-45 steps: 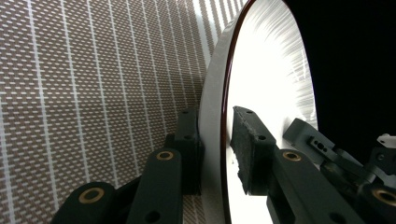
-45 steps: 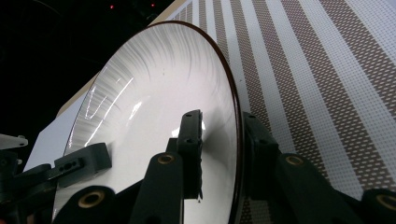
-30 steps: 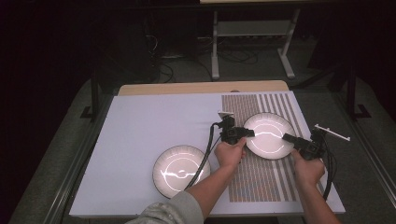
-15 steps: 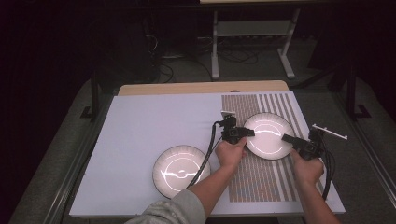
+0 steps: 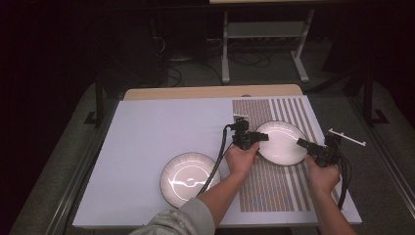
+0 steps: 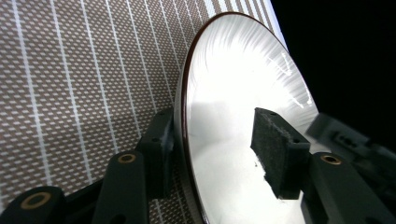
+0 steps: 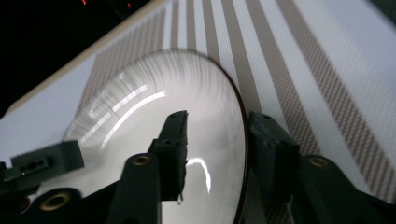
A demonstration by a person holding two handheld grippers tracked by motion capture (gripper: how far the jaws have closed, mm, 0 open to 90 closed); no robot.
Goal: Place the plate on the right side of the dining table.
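Left gripper (image 5: pixel 255 138): jaws have just been opening; they straddle the left rim of the plate (image 5: pixel 281 142), pads off it, so released.
Right gripper (image 5: pixel 307 147): jaws likewise just opening, astride the opposite rim in its own view, no longer pinching.
Plate position: resting on the striped mat (image 5: pixel 274 181) at the table's right half.
Step in hand: letting go after setting the plate down, as I judge it.
Next move: both hands should back straight off the rim without nudging it.
Second plate (image 5: pixel 190 178): on the white sheet (image 5: pixel 147 147), partly crossed by the left cable.
Hard to tell: whether the lower pads touch the plate's underside; glare washes out its surface.
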